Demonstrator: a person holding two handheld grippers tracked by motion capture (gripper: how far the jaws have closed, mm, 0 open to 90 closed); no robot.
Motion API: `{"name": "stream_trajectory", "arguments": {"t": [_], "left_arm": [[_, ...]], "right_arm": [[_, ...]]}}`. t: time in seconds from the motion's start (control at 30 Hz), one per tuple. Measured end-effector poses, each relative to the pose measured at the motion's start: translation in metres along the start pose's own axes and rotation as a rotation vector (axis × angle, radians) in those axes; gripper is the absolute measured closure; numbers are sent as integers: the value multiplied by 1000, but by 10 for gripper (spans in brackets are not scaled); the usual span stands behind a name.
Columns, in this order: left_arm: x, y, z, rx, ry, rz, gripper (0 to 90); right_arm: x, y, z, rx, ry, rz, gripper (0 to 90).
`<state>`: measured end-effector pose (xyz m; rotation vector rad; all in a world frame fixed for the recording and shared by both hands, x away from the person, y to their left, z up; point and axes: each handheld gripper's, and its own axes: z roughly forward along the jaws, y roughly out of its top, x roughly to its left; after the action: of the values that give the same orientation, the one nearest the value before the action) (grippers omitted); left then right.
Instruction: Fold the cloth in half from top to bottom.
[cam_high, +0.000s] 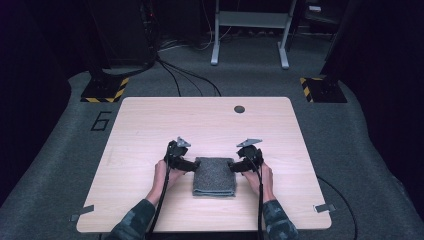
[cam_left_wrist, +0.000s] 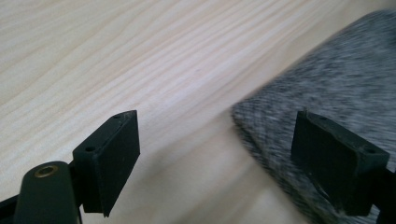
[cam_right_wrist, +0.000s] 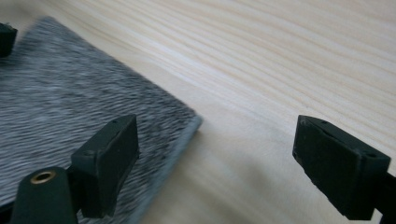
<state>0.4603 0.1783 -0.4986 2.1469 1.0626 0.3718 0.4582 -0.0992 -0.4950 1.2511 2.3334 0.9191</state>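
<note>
The left gripper has its jaws wide apart, and nothing is pinched between them. One finger is over bare wood. The other finger is over the grey towel. So the towel's edge and one rounded corner sit right in the gap between the fingers.

The right gripper is just the same. Its jaws are wide apart and hold nothing. One finger is over the towel and the other finger is over the table. The towel's corner is between them here too.

From the high view, the left gripper and the right gripper point at each other, with the folded towel between them. Each one is at a far corner of the towel, one on each side. I think they are placed like this so both can grab a corner together and lift or open the towel evenly.

The towel lies flat and neat, near the middle of the table. Its side edges are straight and easy to reach. There is lots of bare wood all around the grippers, mostly past the towel toward the far edge. A small dark round cap sits far beyond the fingers, well out of the way.
</note>
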Motion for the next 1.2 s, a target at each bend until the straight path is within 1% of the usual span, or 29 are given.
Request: {"name": "stream_trajectory", "arguments": {"t": [0.03,0.07,0.1,0.13,0.17,0.2,0.23,0.27,0.3,0.33,0.37,0.43,0.47,0.53,0.6,0.63,0.67,0.7,0.77,0.8,0.87,0.9,0.93,1.03,1.07,1.1,1.13,1.17,1.2], "left_arm": [[-4,-2,-5,-10,-12,2,152],[-8,-5,-9,-10,-31,13,150],[-16,-9,-11,-9,-38,32,150],[-20,-12,-12,-5,-35,44,151],[-25,-17,-11,18,-48,66,151],[-28,-21,-9,24,-45,69,151],[-31,-27,-5,58,-25,96,151],[-31,-31,-2,60,-31,91,152],[-29,-33,-2,42,-36,78,151],[-28,-33,-3,47,-42,67,147],[-27,-33,-5,34,-46,48,147],[-27,-32,-8,29,-44,52,144],[-28,-34,-15,8,-47,46,142],[-32,-37,-21,-3,-50,50,142],[-37,-42,-28,-6,-50,73,141],[-41,-45,-30,1,-29,111,140],[-45,-48,-31,4,-17,128,141],[-48,-50,-30,20,0,156,143],[-50,-52,-31,17,9,161,141],[-48,-53,-35,-1,10,143,139],[-45,-55,-42,-19,12,118,121],[-42,-58,-49,-42,13,97,118],[-40,-60,-52,-44,19,91,116],[-32,-70,-63,-57,44,69,106],[-27,-76,-68,-64,53,45,101],[-22,-80,-72,-63,60,38,98],[-19,-83,-75,-63,68,26,98],[-15,-86,-77,-67,79,19,97],[-9,-91,-82,-67,92,2,95]], "right_arm": [[3,-1,-4,-5,-2,-11,134],[8,-2,-8,-3,2,-24,133],[15,-4,-11,-1,6,-29,132],[22,-8,-13,5,23,-49,132],[27,-10,-13,8,30,-55,133],[33,-15,-12,20,31,-77,132],[36,-18,-10,36,30,-87,133],[40,-23,-6,52,20,-95,133],[41,-26,-1,65,12,-106,124],[40,-28,0,58,19,-76,123],[37,-28,0,55,32,-84,121],[37,-29,-5,35,32,-75,126],[37,-30,-9,27,35,-80,126],[39,-33,-15,8,43,-74,126],[41,-37,-20,3,44,-81,126],[43,-40,-22,-2,47,-88,126],[46,-43,-24,-4,48,-92,126],[47,-46,-25,-5,41,-95,126],[49,-49,-26,-8,40,-96,120],[49,-50,-28,-11,36,-90,119],[46,-53,-36,-22,43,-73,112],[44,-55,-40,-28,40,-59,111],[39,-59,-48,-50,33,-48,110],[27,-66,-61,-77,13,-24,109],[22,-70,-65,-83,3,-5,108],[13,-76,-71,-97,-14,24,107],[6,-80,-75,-109,-18,36,107],[3,-84,-78,-108,-30,53,107],[-3,-87,-80,-111,-40,51,106]]}}
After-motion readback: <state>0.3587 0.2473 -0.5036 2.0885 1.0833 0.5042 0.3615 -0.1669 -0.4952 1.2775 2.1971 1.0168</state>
